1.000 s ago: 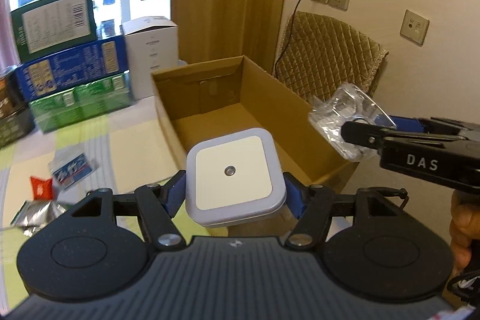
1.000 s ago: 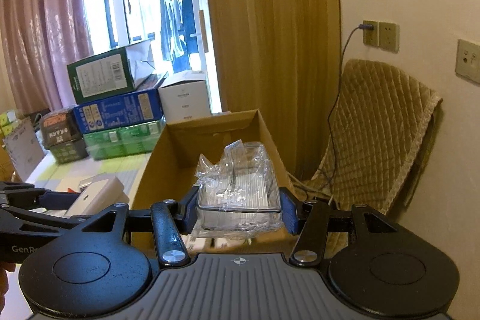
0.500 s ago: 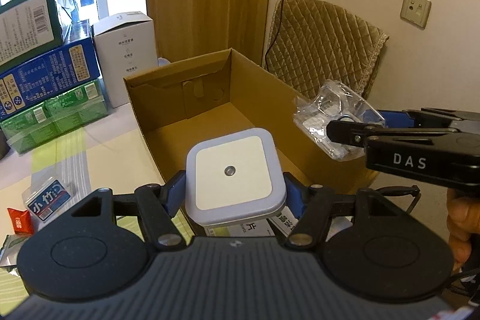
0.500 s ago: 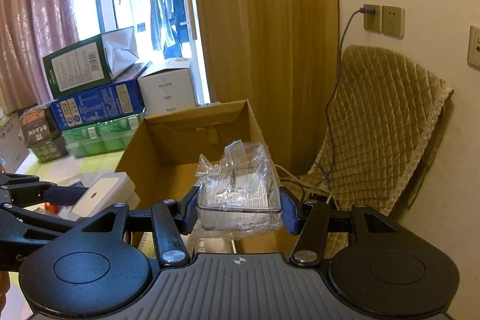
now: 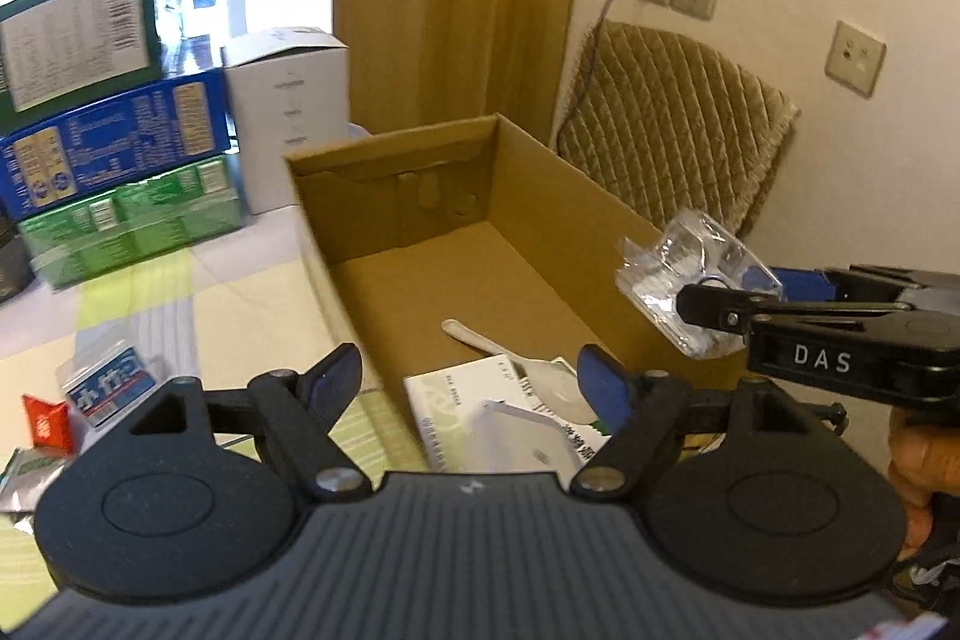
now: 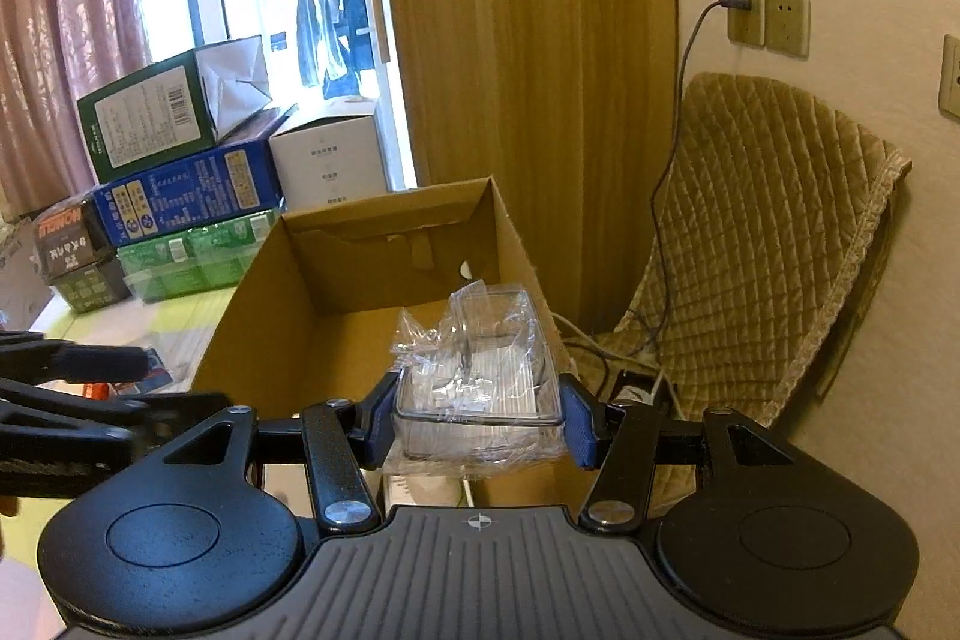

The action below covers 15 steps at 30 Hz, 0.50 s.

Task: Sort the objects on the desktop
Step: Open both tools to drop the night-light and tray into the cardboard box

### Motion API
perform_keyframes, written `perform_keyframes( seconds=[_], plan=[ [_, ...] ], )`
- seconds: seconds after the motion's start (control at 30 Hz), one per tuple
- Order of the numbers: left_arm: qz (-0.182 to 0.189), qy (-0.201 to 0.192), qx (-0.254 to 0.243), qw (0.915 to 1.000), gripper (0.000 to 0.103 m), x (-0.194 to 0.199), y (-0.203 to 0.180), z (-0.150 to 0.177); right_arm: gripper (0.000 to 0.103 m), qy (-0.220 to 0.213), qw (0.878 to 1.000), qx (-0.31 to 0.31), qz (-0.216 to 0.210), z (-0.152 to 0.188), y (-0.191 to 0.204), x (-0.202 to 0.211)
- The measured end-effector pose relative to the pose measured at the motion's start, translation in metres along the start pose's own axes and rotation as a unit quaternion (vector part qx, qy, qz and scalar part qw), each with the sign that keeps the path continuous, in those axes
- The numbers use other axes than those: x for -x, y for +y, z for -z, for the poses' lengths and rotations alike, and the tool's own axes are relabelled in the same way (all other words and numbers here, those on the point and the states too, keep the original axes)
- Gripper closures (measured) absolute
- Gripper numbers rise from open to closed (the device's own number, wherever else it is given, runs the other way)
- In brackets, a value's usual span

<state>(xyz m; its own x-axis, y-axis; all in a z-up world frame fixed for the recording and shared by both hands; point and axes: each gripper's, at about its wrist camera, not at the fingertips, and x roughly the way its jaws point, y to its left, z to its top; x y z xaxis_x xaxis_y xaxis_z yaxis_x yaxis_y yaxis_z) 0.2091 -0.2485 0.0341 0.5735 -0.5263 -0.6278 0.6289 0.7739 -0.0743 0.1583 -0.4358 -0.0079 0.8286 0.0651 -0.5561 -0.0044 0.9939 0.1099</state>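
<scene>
An open cardboard box [image 5: 606, 226] [image 6: 258, 316] stands on the table's right side. My left gripper [image 5: 474, 382] is open above its near end. The white square device [image 5: 522, 439] lies in the box below it, on a white leaflet [image 5: 444, 400], beside a white plastic spoon [image 5: 474, 337]. My right gripper [image 6: 480, 415] is shut on a clear plastic container [image 6: 480, 370] wrapped in crinkled film. It hovers over the box's right wall, where the left wrist view shows the container [image 5: 690, 274].
Stacked green, blue and dark-green cartons [image 5: 114, 160] and a white carton [image 5: 294, 106] stand behind the box. Small packets [image 5: 108, 388] and a red sachet [image 5: 45, 421] lie on the striped cloth at left. A quilted chair [image 6: 762, 244] and wall sockets [image 6: 765, 19] are to the right.
My left gripper opened and let go of the white square device, which dropped into the box. The right gripper still holds the clear container over the box's right wall.
</scene>
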Motion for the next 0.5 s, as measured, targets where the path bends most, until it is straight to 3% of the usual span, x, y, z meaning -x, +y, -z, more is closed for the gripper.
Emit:
perform_keyframes(
  seconds=[0.27,0.33,0.5],
  plan=[
    [-0.01,0.003,0.02,0.9998,0.028,0.02,0.011,0.012,0.051,-0.012,1.0,-0.011,-0.025,-0.003,0.008,0.0],
    [-0.009,0.005,0.023,0.9997,0.028,0.023,0.012,0.015,0.036,-0.016,0.999,-0.015,-0.032,-0.005,0.008,0.0],
    [-0.01,0.008,0.038,0.9992,0.027,0.037,0.013,0.03,0.032,-0.027,0.999,-0.027,-0.028,-0.003,0.006,0.017]
  ],
)
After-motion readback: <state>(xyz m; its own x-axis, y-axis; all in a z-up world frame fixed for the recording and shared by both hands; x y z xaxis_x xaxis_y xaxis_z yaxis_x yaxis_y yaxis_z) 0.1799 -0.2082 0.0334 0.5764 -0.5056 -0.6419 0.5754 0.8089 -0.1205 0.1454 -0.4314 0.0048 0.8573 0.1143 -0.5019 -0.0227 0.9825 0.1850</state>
